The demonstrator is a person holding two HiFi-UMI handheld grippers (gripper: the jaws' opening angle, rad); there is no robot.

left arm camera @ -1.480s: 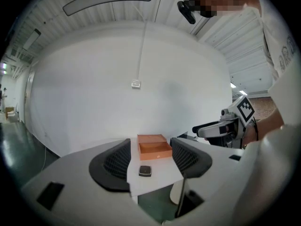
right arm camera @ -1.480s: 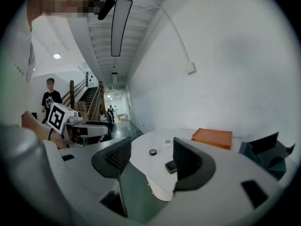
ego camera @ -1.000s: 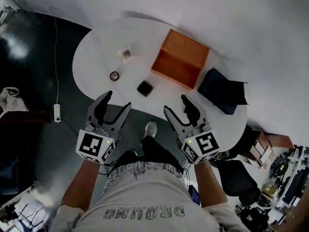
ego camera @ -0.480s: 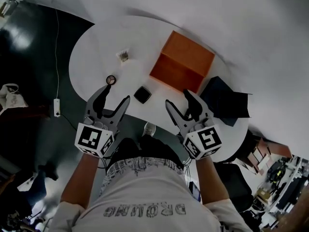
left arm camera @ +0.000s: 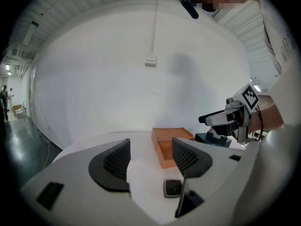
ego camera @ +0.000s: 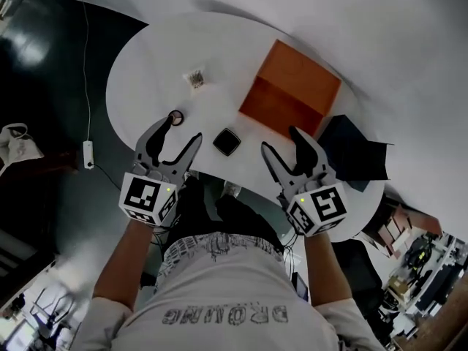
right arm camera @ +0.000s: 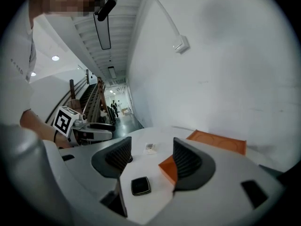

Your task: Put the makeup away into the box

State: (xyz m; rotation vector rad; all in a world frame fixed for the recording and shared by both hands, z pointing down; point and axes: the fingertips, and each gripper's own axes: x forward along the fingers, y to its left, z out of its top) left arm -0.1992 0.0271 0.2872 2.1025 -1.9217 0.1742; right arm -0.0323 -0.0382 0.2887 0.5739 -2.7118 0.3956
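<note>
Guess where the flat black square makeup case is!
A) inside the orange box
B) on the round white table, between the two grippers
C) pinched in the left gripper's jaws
B: the flat black square makeup case lies on the round white table, outside the open orange box, with the left gripper and right gripper on either side, jaws apart and empty.

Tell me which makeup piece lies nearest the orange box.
The black square compact, just off the box's front corner; the round compact and the small pale item lie farther left.
</note>
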